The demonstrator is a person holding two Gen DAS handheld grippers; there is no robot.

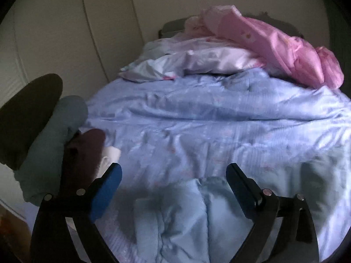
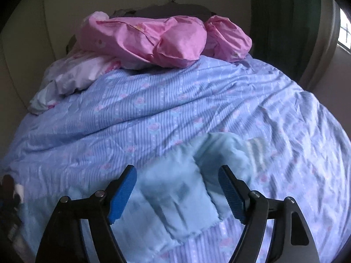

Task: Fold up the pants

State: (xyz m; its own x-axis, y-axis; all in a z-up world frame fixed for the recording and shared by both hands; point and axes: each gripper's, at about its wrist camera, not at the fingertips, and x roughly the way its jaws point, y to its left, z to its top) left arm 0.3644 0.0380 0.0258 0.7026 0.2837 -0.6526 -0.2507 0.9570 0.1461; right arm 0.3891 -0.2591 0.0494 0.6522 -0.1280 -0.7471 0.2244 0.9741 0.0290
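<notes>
Light blue pants (image 1: 186, 217) lie crumpled on the blue flower-patterned bedspread (image 1: 219, 120), just below and between my left gripper's fingers. My left gripper (image 1: 174, 168) is open wide with nothing pressed between its blue pads. In the right wrist view the pants (image 2: 175, 195) spread out under the fingers, with a frayed hem towards the camera and a second lump of the same cloth behind. My right gripper (image 2: 177, 172) is open above them, its pads clear of the cloth on both sides.
A pink duvet (image 2: 153, 41) and pale pillows (image 1: 208, 63) are heaped at the head of the bed. Folded clothes in olive, grey-green and maroon (image 1: 54, 131) sit at the bed's left edge by the wall. A dark curtain (image 2: 278, 22) hangs at the right.
</notes>
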